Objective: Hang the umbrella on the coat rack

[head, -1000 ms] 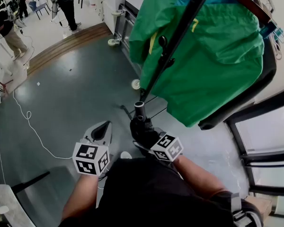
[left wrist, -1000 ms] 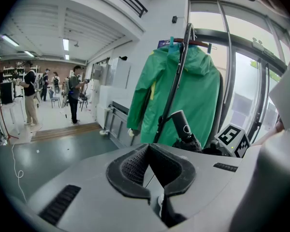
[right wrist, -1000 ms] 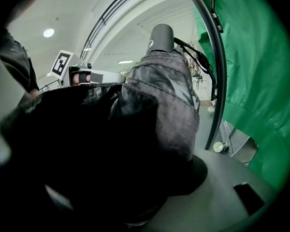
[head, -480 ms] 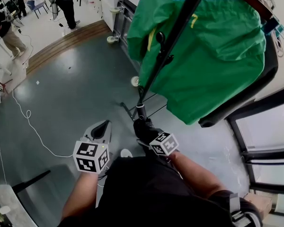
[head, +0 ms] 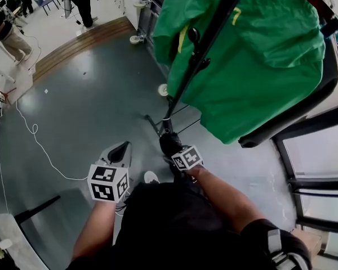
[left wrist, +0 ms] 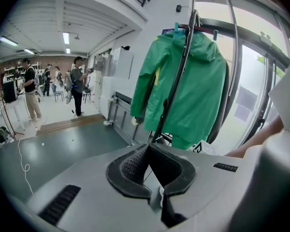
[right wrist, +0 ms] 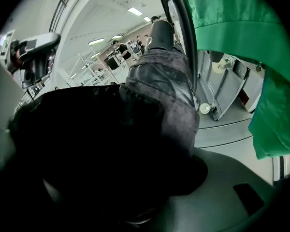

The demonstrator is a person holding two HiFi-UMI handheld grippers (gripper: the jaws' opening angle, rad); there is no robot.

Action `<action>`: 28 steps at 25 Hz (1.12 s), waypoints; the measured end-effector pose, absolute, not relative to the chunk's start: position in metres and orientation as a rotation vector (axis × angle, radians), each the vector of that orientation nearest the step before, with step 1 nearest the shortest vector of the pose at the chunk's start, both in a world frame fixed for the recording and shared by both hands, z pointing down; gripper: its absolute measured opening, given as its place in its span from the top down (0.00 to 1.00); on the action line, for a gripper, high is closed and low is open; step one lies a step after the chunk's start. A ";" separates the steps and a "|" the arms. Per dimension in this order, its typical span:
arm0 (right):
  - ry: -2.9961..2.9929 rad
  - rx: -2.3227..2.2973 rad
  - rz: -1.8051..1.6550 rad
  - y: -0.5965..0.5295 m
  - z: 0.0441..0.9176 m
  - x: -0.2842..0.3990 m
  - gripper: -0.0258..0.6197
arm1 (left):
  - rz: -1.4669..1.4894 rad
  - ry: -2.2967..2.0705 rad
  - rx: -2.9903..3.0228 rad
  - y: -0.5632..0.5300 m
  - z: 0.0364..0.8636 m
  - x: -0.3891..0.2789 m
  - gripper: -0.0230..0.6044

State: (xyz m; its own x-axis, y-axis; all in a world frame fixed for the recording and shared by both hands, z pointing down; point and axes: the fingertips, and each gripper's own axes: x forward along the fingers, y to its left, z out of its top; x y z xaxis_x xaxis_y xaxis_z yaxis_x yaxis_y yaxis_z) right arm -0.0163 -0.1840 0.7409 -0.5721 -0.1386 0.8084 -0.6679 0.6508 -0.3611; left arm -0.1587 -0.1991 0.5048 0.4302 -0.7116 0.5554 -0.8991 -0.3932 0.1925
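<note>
the umbrella (right wrist: 159, 83) is folded and held in the right claw (head: 170, 146), just beside the lower part of the coat rack (head: 205, 44) pole and well below its top. in the right gripper view the claw is clamped on the dark, creased canopy fabric, which fills most of that view. one capped end of the umbrella points up alongside the pole. the left claw (head: 119, 152) hangs on the side of the pole away from the green jacket (head: 253, 55). its pads are together at the tips with nothing between them.

handling, as a judgement:
- the folded umbrella looks short and light, and one claw should carry it.
- the canopy is soft cloth over thin ribs. it can bunch and slide under the pads, so a hold on the fabric is less sure than one on the rigid handle or shaft.
- no strap or loop can be made out in any view.
- small black pegs (head: 193, 36) stand out from the pole, above the umbrella. the jacket hangs close beside them, so the approach should be made from the pole's open side.
</note>
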 end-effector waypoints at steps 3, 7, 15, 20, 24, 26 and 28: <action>-2.067 0.634 0.871 -0.196 0.745 -0.024 0.59 | 0.548 -1.364 2.204 -0.196 0.510 -0.162 0.94; -1.999 0.618 0.835 -0.205 0.759 -0.027 0.59 | 0.546 -1.371 2.192 -0.194 0.511 -0.164 0.94; -1.885 0.617 0.783 -0.210 0.788 -0.015 0.59 | 0.550 -1.410 2.160 -0.193 0.509 -0.180 0.94; -1.863 0.586 0.752 -0.212 0.793 -0.012 0.58 | 0.553 -1.428 2.135 -0.194 0.511 -0.189 0.94; -1.844 0.599 0.758 -0.216 0.794 -0.006 0.57 | 0.550 -1.427 2.138 -0.196 0.510 -0.188 0.94; -1.849 0.622 0.776 -0.220 0.792 -0.003 0.56 | 0.550 -1.421 2.143 -0.197 0.510 -0.186 0.94; -1.858 0.642 0.793 -0.225 0.788 -0.002 0.56 | 0.552 -1.415 2.149 -0.198 0.510 -0.183 0.94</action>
